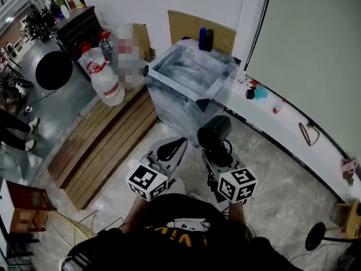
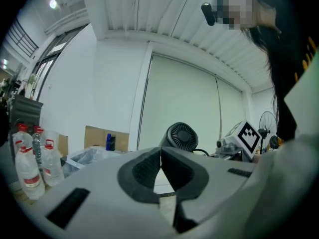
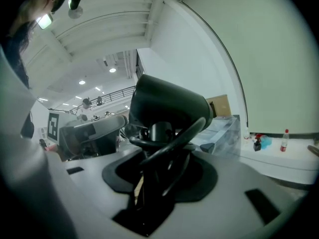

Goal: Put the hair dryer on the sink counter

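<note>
My right claw [image 3: 158,171] grips the black round-barrelled hair dryer [image 3: 167,106] by its handle (the cord [image 3: 179,136] is looped there too); my left claw [image 2: 160,156] is closed, holding nothing.

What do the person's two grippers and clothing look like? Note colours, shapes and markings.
The left gripper and right gripper have pale grey bodies with black textured pads. Each carries a white cube printed with black square markers. The person wears a black top with yellow lettering.
</note>
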`<state>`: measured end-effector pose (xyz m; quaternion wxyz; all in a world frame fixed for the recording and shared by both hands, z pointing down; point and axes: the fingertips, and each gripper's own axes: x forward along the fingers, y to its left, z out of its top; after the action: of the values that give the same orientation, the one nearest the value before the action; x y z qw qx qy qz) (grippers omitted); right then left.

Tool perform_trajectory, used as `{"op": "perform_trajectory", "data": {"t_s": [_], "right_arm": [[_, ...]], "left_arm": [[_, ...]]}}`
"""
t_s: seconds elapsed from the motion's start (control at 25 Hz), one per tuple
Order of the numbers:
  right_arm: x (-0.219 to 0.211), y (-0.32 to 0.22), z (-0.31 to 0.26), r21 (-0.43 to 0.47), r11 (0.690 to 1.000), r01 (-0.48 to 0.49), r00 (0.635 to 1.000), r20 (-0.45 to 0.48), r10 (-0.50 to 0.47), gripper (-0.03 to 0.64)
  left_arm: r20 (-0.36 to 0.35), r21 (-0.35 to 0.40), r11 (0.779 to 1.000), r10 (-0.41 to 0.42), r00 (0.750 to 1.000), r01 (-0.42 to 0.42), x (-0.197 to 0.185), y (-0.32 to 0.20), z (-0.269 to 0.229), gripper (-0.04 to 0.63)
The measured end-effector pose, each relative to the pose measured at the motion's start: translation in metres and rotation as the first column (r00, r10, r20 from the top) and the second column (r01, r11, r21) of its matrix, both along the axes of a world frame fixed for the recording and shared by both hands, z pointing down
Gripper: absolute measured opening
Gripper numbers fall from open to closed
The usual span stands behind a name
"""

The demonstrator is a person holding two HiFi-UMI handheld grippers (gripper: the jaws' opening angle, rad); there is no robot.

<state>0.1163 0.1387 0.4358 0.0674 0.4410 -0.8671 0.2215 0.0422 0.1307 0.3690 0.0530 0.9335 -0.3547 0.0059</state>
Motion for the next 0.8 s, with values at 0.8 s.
{"op": "perform_trajectory", "data": {"t_s": [0.8], "right_arm": [[-0.041, -0.092, 0.026, -0.061, 0.998, -0.022, 1.0, 0.009, 0.023, 0.163]], "left_arm": [[0.017, -0.039, 0.999, 0.035, 0.999, -0.034, -0.035, -0.096, 0.026, 0.009]]}}
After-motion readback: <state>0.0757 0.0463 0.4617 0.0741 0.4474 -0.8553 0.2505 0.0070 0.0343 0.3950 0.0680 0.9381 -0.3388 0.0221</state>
